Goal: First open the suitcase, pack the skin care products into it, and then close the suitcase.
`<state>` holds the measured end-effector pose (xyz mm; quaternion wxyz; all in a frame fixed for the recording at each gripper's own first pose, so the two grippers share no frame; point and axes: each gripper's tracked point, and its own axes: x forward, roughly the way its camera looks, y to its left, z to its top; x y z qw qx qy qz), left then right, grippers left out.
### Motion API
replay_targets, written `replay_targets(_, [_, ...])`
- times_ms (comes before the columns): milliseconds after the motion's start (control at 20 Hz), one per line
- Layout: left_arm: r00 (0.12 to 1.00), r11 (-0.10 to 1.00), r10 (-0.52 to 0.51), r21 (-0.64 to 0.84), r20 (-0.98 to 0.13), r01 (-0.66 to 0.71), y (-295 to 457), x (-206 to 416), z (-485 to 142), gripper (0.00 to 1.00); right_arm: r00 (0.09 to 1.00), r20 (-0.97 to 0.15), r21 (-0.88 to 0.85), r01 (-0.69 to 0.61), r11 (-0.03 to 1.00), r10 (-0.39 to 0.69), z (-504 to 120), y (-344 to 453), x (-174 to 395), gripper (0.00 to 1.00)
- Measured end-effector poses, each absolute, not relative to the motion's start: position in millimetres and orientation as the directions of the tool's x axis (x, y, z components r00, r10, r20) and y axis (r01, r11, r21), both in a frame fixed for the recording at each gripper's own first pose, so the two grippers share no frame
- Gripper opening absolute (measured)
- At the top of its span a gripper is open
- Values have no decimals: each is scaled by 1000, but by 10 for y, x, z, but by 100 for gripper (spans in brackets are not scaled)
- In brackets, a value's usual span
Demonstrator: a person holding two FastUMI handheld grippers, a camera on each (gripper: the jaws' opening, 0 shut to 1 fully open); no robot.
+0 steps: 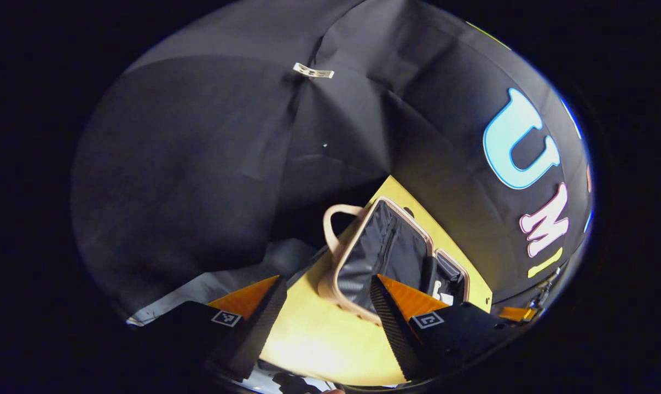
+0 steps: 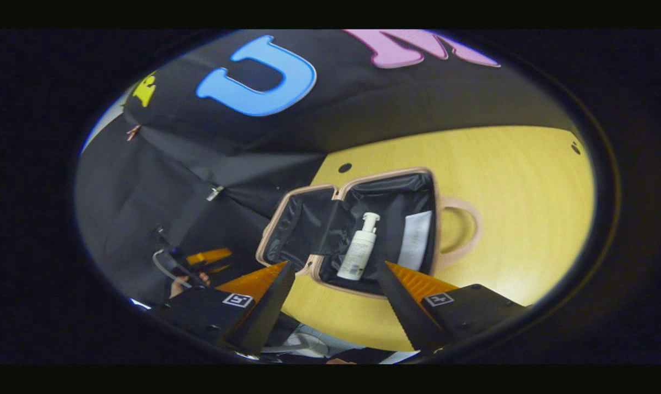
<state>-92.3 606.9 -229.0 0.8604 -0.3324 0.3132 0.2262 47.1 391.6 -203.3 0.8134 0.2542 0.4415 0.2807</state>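
Observation:
A pale pink suitcase (image 2: 363, 180) lies open on the yellow table (image 2: 516, 208), showing its black lining. In the half with the loop handle (image 2: 462, 227) lie a white pump bottle (image 2: 358, 246) and a flat white packet (image 2: 415, 241). The lid half (image 2: 295, 227) holds nothing. My right gripper (image 2: 336, 268) hovers open just in front of the case's near rim, nothing between its fingers. My left gripper (image 1: 328, 280) is open too, above the table's corner, facing the suitcase (image 1: 385, 251) from its handle (image 1: 336, 219) side. In the right gripper view the left gripper (image 2: 199, 262) shows left of the case, a hand (image 2: 180, 284) holding it.
The black cloth wall (image 1: 210, 164) hangs close behind the table, with a metal clip (image 2: 215, 192) on it. The table top has small round holes (image 2: 345, 167) near its back edge. Bare yellow table surface (image 1: 319, 334) lies below my left fingers. Grey floor (image 1: 210, 284) shows past the table's edge.

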Motion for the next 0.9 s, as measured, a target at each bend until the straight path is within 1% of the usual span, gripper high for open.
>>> replay_targets(100, [699, 698, 168, -417, -695, -582, 6217, -655, -2367, 97, 497, -557, 667, -209, 715, 665, -1795, 3537, 221, 96])
replay_targets(200, [698, 686, 144, -437, -702, -582, 6324, -397, -2471, 97, 539, -589, 623, -172, 763, 602, -1764, 3083, 28, 96])
replay_targets(300, [670, 674, 142, -424, -729, -604, 6461, -225, -2672, 97, 572, -614, 588, -127, 799, 543, -1738, 2722, -125, 96])
replay_targets(350, [646, 678, 152, -397, -748, -619, 6549, -174, -2807, 97, 584, -626, 578, -98, 810, 517, -1730, 2576, -188, 96])
replay_targets(450, [570, 669, 153, -340, -807, -661, 6607, -155, -3049, 97, 603, -641, 567, -46, 823, 475, -1751, 2375, -247, 96])
replay_targets(550, [541, 658, 139, -331, -829, -676, 6640, -56, -3279, 97, 609, -656, 563, 3, 826, 445, -1823, 2263, -282, 96])
replay_targets(650, [503, 669, 146, -289, -852, -684, 6666, -3, -3437, 97, 604, -659, 587, 41, 809, 447, -1845, 2272, -344, 96])
replay_targets(750, [439, 706, 165, -205, -883, -677, 6720, 36, -3621, 97, 590, -668, 587, 46, 808, 452, -1911, 2307, -429, 96])
replay_targets(800, [460, 715, 136, -234, -877, -659, 6655, 129, -3640, 97, 576, -680, 579, 44, 814, 452, -1946, 2317, -484, 96])
replay_targets(850, [505, 713, 107, -288, -857, -639, 6621, 296, -3600, 95, 565, -685, 579, 40, 814, 459, -1960, 2353, -536, 96])
replay_targets(900, [484, 711, 119, -266, -867, -651, 6611, 283, -3607, 70, 558, -686, 581, 35, 813, 466, -1959, 2393, -555, 96])
